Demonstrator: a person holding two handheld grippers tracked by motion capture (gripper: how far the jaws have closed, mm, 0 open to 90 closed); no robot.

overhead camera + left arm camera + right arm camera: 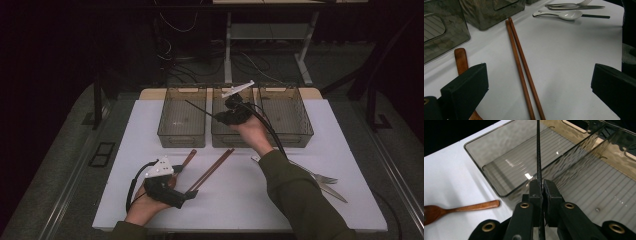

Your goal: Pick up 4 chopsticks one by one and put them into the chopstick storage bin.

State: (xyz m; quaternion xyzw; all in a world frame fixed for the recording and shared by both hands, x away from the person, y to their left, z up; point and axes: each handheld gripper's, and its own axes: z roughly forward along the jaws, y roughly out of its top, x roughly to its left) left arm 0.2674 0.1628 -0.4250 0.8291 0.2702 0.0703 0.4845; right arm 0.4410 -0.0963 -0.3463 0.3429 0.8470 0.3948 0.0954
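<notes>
Wooden spoon, white spoon, fork, knife on table.

High view looks down the table; both gripper views sit close, probably sharing the wooden spoon.

Place: a lab or recording studio set up for handling trials, not a home or kitchen.
Surface: a plain white board, brightly lit, with three identical smoked plastic bins lined up in a row at its far edge.
Surroundings: dark all around, grey carpet floor.
Behind: loose cables on the floor and the metal legs of a desk frame.
Left side: a metal rail along the floor.
</notes>
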